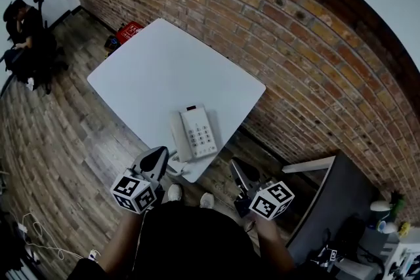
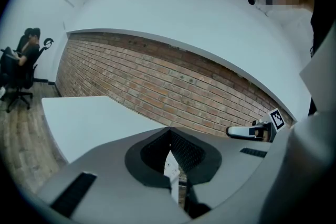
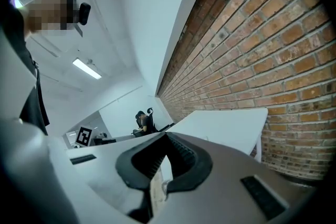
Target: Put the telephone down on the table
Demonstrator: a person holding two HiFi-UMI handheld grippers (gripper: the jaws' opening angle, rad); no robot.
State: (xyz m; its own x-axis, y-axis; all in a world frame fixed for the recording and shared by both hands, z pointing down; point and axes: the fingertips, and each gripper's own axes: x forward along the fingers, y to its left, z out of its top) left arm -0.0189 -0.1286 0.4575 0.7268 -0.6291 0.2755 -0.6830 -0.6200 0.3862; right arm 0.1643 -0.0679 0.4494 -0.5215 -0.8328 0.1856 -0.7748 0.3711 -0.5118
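The white telephone (image 1: 195,132), its handset lying in the cradle on its left side, rests flat on the white table (image 1: 164,69) near the front corner. My left gripper (image 1: 159,154) hovers at the table's front edge just left of the telephone, jaws together and empty. My right gripper (image 1: 235,164) hangs off the table to the right of that corner, over the floor, also shut and empty. In the left gripper view the left gripper (image 2: 169,129) shows closed jaws, with the right gripper (image 2: 251,132) beyond. In the right gripper view the right gripper's (image 3: 167,135) jaws meet with nothing between them.
A brick wall (image 1: 295,42) runs along the table's far and right sides. A grey cabinet (image 1: 335,200) stands at the right. A red box (image 1: 129,31) sits on the wooden floor behind the table. A person sits in an office chair (image 1: 23,29) at far left. Cables (image 1: 39,233) lie on the floor.
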